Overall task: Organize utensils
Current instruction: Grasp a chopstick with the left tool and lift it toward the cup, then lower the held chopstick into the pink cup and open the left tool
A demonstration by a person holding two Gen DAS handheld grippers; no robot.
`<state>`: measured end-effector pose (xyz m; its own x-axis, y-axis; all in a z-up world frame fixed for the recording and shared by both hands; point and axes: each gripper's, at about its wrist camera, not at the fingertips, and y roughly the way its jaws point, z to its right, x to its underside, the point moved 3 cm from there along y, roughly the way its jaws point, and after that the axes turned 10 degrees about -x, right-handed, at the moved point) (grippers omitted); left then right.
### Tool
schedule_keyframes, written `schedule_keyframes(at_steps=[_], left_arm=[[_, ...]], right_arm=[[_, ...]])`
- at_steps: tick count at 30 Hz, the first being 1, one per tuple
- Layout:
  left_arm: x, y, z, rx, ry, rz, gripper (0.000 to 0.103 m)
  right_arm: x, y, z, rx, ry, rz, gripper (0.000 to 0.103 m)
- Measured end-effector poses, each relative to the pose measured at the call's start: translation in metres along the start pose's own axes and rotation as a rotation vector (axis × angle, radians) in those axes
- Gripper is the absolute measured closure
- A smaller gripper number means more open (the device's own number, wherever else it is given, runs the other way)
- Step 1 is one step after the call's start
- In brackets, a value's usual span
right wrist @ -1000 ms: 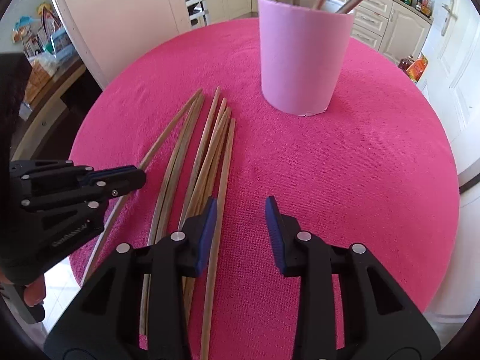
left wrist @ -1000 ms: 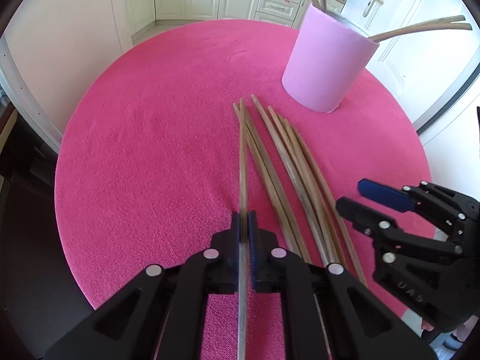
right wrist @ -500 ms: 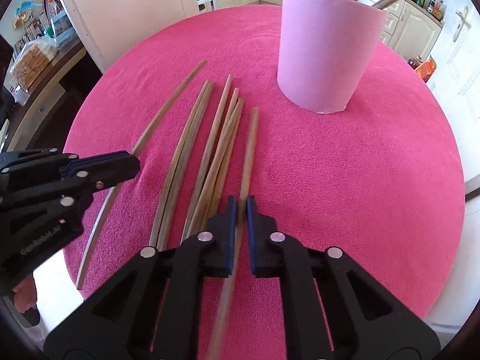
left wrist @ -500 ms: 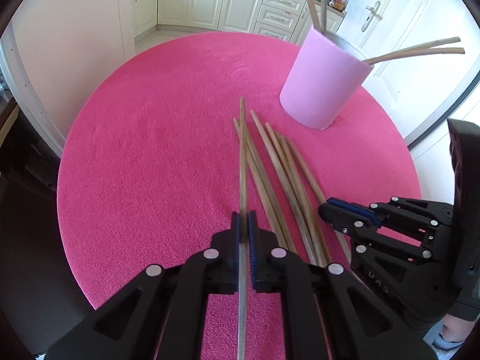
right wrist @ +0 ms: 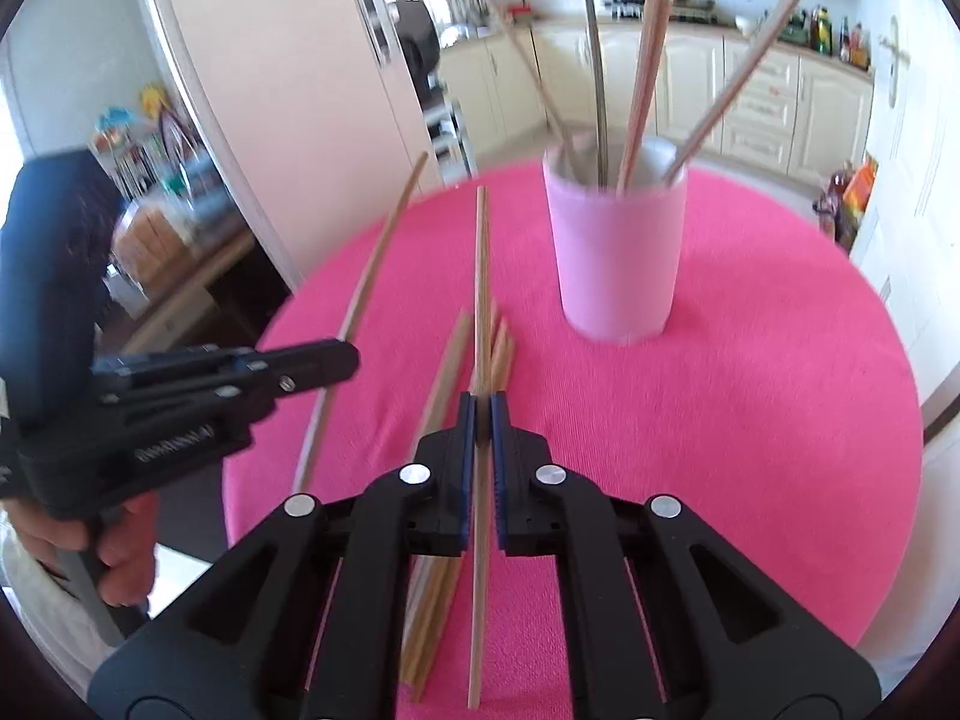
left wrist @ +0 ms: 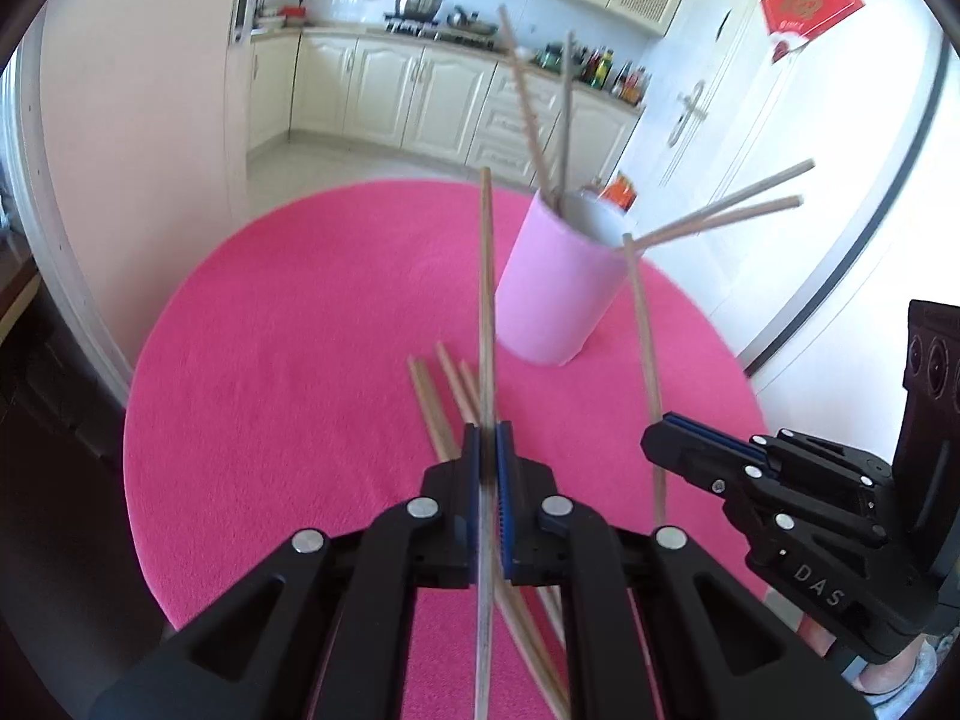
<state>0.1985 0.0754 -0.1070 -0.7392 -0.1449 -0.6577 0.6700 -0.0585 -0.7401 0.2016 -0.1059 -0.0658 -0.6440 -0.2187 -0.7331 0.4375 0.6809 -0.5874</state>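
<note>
Two chopsticks are lifted off the pink tablecloth (left wrist: 270,390), one (left wrist: 485,300) clamped in the left gripper (left wrist: 487,468), one (right wrist: 480,276) in the right gripper (right wrist: 482,420), several loose chopsticks (right wrist: 444,372) lying beneath, four standing in the far pink cup (right wrist: 618,252).

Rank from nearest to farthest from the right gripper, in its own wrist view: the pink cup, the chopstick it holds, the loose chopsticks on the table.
1. Held chopstick, clamped in the right gripper.
2. Loose chopsticks, lying just beyond, slightly left.
3. Pink cup, farther, ahead right.
</note>
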Motion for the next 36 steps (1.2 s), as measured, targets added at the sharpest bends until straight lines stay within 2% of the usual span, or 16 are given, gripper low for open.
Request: schedule_keyframes(at_steps=[5,13,22,29,36], left_arm=[[-0.018,-0.025,0.010,0.039,0.004,0.160,0.097],[-0.055,-0.043,0.031,0.095,-0.027,0.398,0.097],[-0.101,-0.060,0.044,0.111,-0.053,0.630,0.097],[-0.132,-0.055,0.053,0.127,-0.078,0.729,0.097],[-0.146,-0.026,0.057,0.139,-0.092,0.749,0.097]], right_arm=[[-0.023,-0.028,-0.009,-0.023,-0.025,0.160,0.098],[-0.062,-0.063,-0.017,-0.042,-0.071,0.344,0.098],[-0.103,-0.077,-0.006,0.021,-0.099,0.588,0.097],[-0.122,-0.091,0.004,0.107,-0.132,0.784,0.097],[-0.129,-0.077,0.024,0.174,-0.148,0.810,0.097]])
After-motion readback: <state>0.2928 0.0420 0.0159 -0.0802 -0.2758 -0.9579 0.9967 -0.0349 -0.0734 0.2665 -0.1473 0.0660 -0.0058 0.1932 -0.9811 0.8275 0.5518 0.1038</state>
